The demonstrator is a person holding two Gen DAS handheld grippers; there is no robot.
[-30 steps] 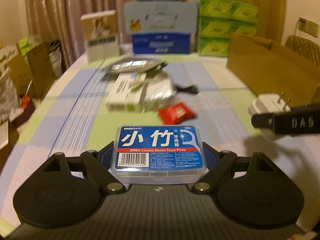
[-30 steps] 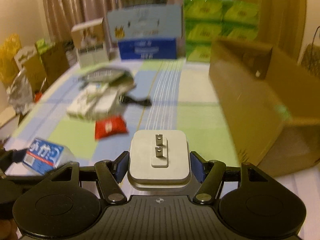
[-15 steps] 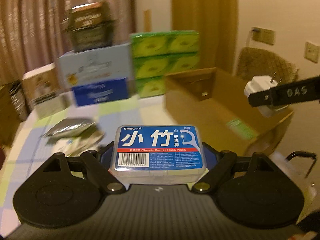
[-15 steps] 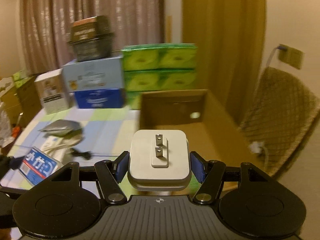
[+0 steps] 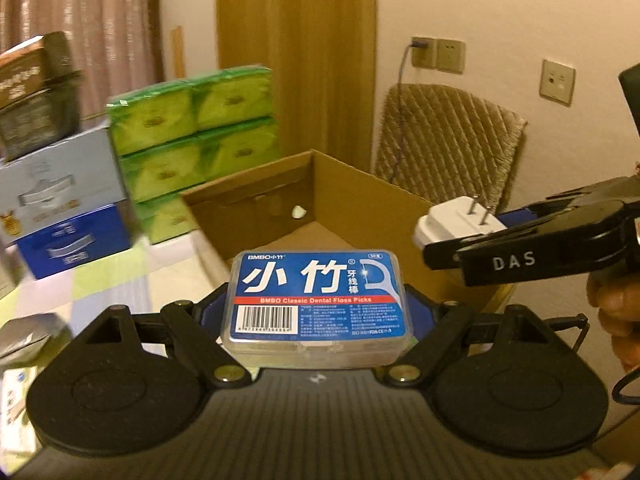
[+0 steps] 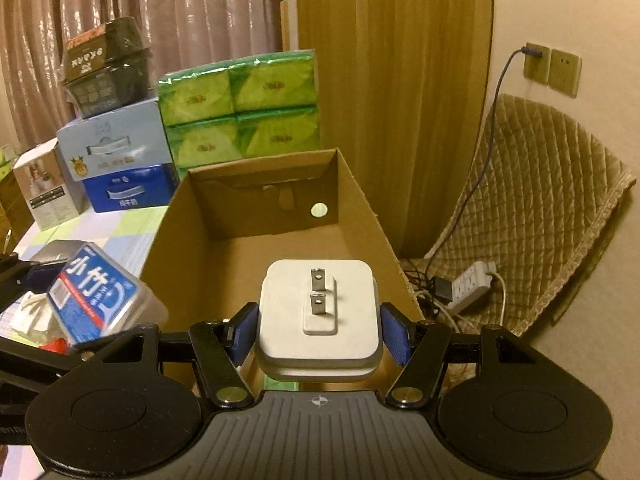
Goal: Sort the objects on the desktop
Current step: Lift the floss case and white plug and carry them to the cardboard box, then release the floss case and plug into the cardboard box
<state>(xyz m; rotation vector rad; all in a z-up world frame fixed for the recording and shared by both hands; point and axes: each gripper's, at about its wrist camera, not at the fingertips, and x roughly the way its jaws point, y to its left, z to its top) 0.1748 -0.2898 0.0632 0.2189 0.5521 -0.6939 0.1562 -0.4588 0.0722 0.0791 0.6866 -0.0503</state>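
Above the open cardboard box [image 6: 256, 240], the right gripper [image 6: 318, 326] is clamped on the white plug adapter [image 6: 318, 316], prongs facing forward. Beside it, the left gripper [image 5: 316, 312] is clamped on the floss pick case [image 5: 316, 300], held near the box's near-left corner, above the desk [image 5: 120, 280] edge. Risk: releasing the case at this position may strike the box wall and drop it outside. Risk: the grippers sit close together; converging travel may knock either item loose.
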